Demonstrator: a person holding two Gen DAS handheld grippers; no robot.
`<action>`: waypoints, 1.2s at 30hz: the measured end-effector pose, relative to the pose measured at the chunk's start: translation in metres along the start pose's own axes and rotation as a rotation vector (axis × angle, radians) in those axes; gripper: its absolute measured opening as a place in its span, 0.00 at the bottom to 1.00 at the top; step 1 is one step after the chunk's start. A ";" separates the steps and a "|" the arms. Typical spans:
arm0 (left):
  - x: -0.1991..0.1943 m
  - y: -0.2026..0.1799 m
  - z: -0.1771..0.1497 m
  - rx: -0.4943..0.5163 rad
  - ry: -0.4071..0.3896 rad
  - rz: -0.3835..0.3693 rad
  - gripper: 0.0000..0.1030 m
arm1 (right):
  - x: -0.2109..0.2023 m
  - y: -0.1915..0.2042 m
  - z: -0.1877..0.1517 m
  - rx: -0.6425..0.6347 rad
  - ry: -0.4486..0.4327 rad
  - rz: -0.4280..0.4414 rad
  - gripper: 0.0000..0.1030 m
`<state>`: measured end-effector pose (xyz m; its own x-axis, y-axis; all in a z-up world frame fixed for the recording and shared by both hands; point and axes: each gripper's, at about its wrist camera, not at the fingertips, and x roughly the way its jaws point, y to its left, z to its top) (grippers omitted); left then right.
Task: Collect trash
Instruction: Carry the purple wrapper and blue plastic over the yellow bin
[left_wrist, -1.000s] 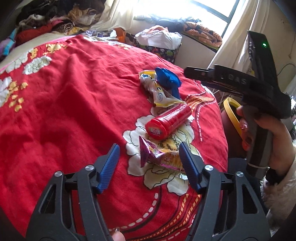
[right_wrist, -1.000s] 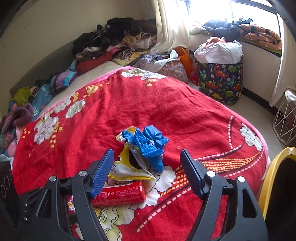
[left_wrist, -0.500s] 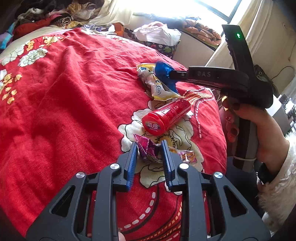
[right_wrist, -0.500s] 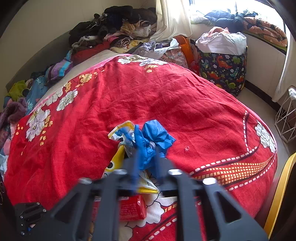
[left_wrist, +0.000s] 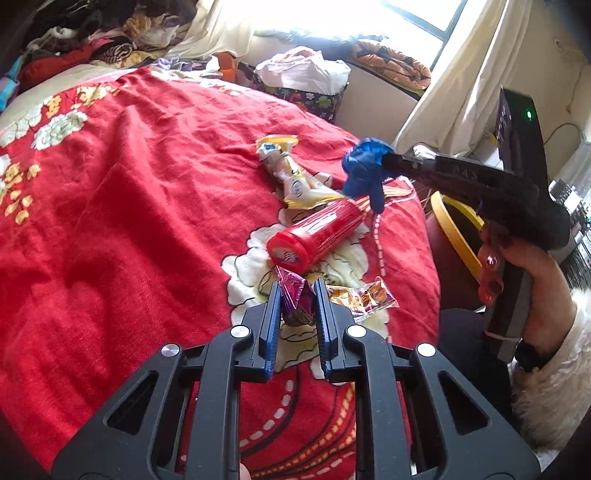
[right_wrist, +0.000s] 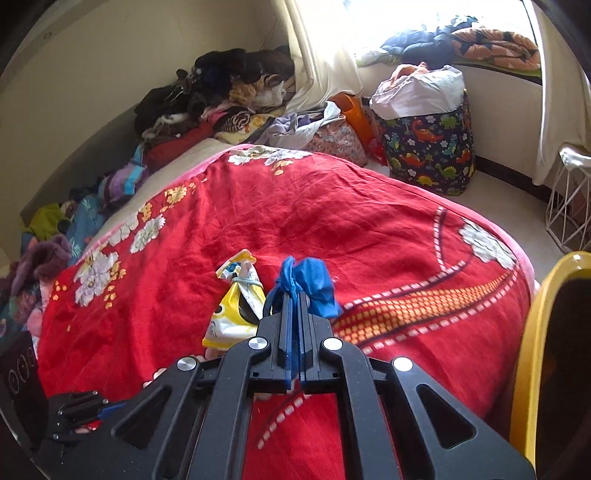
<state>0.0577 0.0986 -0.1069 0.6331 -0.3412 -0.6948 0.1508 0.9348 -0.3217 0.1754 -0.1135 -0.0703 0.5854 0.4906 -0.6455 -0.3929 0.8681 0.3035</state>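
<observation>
My left gripper (left_wrist: 294, 295) is shut on a purple snack wrapper (left_wrist: 293, 301) lying on the red blanket (left_wrist: 129, 221). My right gripper (right_wrist: 294, 295) is shut on a crumpled blue glove (right_wrist: 312, 284) and holds it above the blanket; the glove also shows in the left wrist view (left_wrist: 364, 170). A red tube can (left_wrist: 314, 236) lies just beyond the purple wrapper. A yellow-white snack bag (left_wrist: 291, 177) lies behind the can and shows in the right wrist view (right_wrist: 236, 306) too.
A yellow-rimmed bin (right_wrist: 532, 354) stands off the blanket's right edge, also in the left wrist view (left_wrist: 456, 225). A dinosaur-print bag (right_wrist: 428, 147) stands on the floor by the window. Piled clothes (right_wrist: 221, 96) lie at the bed's far side. A white wire basket (right_wrist: 569, 199) stands at right.
Both grippers have closed: the left on the purple wrapper, the right on the blue glove. The right gripper has lifted the glove off the yellow-white bag.
</observation>
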 end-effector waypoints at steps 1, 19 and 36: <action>-0.002 -0.003 0.001 0.006 -0.005 -0.003 0.12 | -0.004 -0.002 -0.001 0.008 -0.007 0.003 0.02; -0.008 -0.066 0.030 0.113 -0.065 -0.037 0.12 | -0.063 -0.030 -0.003 0.068 -0.096 -0.010 0.02; 0.004 -0.129 0.050 0.195 -0.098 -0.083 0.12 | -0.117 -0.092 -0.012 0.174 -0.174 -0.097 0.02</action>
<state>0.0788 -0.0185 -0.0362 0.6815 -0.4151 -0.6027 0.3434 0.9087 -0.2376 0.1344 -0.2519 -0.0309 0.7332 0.3974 -0.5518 -0.2103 0.9042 0.3718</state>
